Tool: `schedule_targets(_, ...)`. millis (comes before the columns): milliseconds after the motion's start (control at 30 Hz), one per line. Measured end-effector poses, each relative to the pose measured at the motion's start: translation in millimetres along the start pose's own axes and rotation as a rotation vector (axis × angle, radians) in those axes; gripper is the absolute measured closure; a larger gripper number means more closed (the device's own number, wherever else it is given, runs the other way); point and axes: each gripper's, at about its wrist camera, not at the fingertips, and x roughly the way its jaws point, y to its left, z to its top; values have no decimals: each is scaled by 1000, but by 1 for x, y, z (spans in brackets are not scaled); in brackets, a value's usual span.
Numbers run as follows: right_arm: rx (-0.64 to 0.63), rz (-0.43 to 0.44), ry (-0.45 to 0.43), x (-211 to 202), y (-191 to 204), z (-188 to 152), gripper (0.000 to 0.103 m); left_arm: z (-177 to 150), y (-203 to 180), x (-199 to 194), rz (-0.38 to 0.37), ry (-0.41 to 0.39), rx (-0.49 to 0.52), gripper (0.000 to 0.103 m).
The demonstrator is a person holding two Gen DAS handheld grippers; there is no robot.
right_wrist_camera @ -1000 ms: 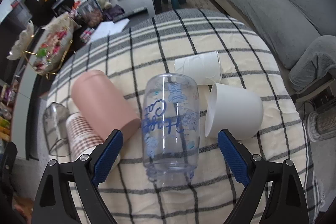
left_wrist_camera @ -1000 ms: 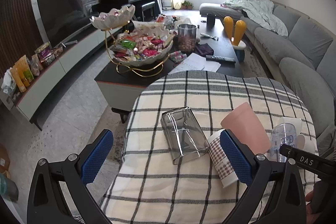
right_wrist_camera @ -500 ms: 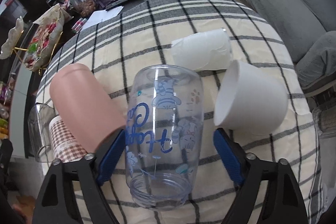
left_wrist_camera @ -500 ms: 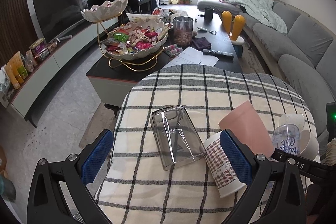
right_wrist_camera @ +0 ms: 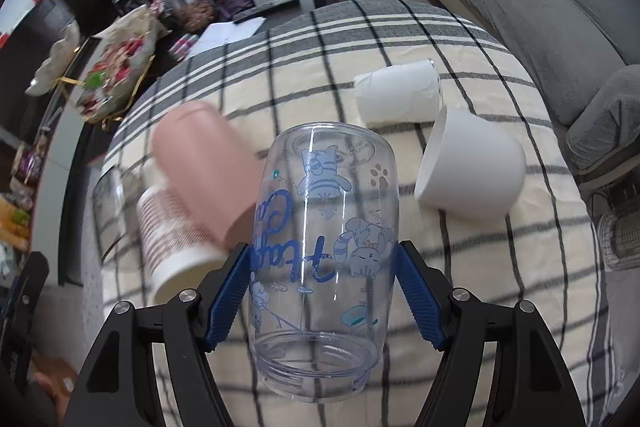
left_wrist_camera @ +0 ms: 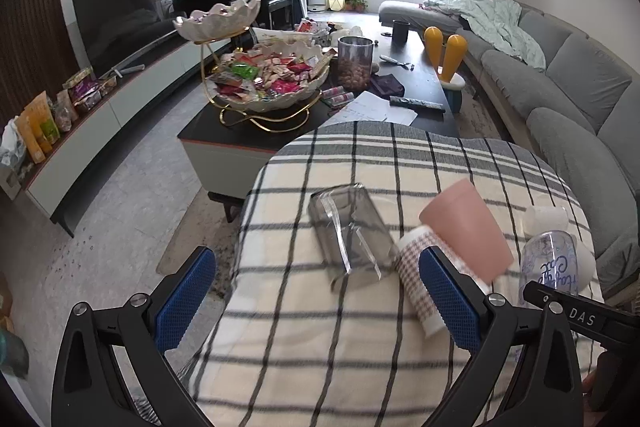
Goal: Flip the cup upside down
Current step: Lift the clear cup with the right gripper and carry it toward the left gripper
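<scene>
My right gripper (right_wrist_camera: 322, 291) pinches a clear cup (right_wrist_camera: 320, 243) printed with blue cartoon cats, filling the lower centre of the right wrist view. The blue pads (right_wrist_camera: 226, 297) press on both sides of its lower body, and its threaded mouth points back toward me, closed base pointing away. I judge this grip near the mouth is meant to let me swing the cup over and set it down rim first.

Behind it, on the checked tablecloth (right_wrist_camera: 320, 39), other cups lie on their sides: a pink cup (right_wrist_camera: 204, 171) at centre left resting over a checked paper cup (right_wrist_camera: 172, 247), and two white cups (right_wrist_camera: 470, 169) at upper right.

My left gripper (left_wrist_camera: 316, 291) hangs with its jaws spread wide and holds nothing, low in the left wrist view. A smoky clear tumbler (left_wrist_camera: 350, 231) lies on its side beyond its fingers, at centre. The clear cup shows at that view's right edge.
</scene>
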Motion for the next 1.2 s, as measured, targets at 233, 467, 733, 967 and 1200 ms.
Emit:
schedule_targets(233,-91,69,39,-24,36,-51,31,-29,37,-41,17,4,-26,0)
schedule_targets(467,-207,79,78,-25,77,-117,31,-65,76,-68,34,25,-39,0)
schedule_targets(733,-263,-8,39,-26,98,-160,31,-104,96,-71,21,78,-22,0)
schedule_targets(967,-284,-54,20,-22,102,-176,31,-123,98,-56,-45,148,-23,0)
schedule_targets(1200,-268,-59,32,-16,97,-175,30,-128,99,-54,-61,162,-20,0)
